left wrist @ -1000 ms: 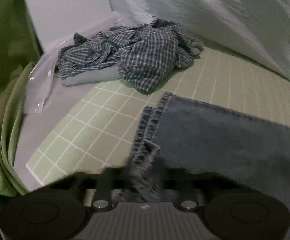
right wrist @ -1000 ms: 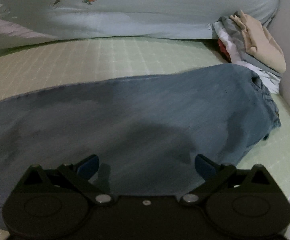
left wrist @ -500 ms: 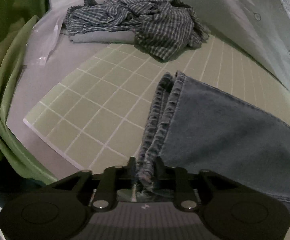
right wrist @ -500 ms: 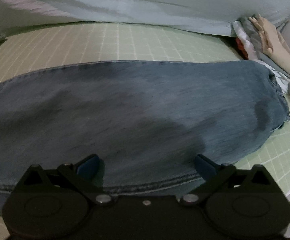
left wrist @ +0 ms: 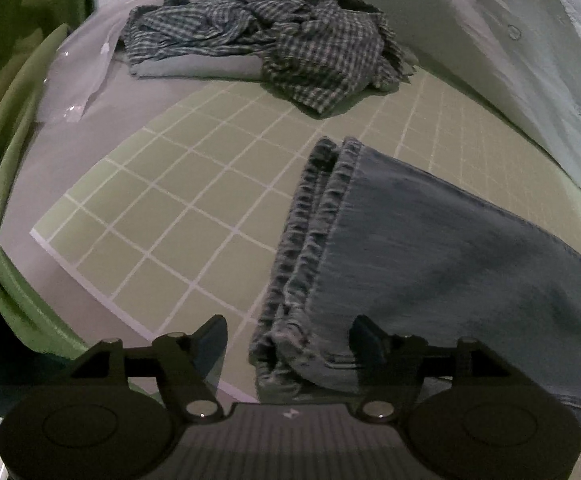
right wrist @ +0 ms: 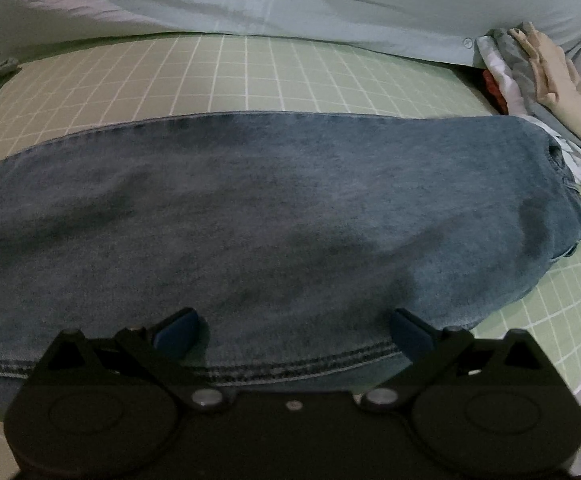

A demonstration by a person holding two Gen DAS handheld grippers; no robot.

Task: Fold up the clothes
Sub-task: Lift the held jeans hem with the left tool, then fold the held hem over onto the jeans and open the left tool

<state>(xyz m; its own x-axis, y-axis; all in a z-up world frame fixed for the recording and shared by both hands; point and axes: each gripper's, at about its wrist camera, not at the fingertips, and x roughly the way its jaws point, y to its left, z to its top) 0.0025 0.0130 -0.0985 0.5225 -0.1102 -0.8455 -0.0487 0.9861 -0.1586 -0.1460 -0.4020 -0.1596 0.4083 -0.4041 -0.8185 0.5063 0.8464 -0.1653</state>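
1. green gridded mat (left wrist: 178,216) covers the bench, with a pale blue quilt (right wrist: 330,4) heaped along its far side.
2. left gripper (left wrist: 288,340) has its fingers (left wrist: 210,338) released and spread, one on each side of the hem end of the jeans (left wrist: 442,248), without pinching it.
3. right gripper (right wrist: 294,330) hovers over the long seamed edge of the jeans (right wrist: 270,216); its blue-tipped fingers (right wrist: 178,330) are spread wide and grasp nothing.
4. the jeans lie flat across the mat, folded lengthwise, hem layers stacked at the left end.
5. further out, a crumpled checked shirt (left wrist: 274,40) sits at the mat's far left corner, apart from the jeans.
6. a stack of folded clothes (right wrist: 538,80) rests just beyond the jeans' right end.
7. green fabric (left wrist: 6,160) hangs off the left edge.
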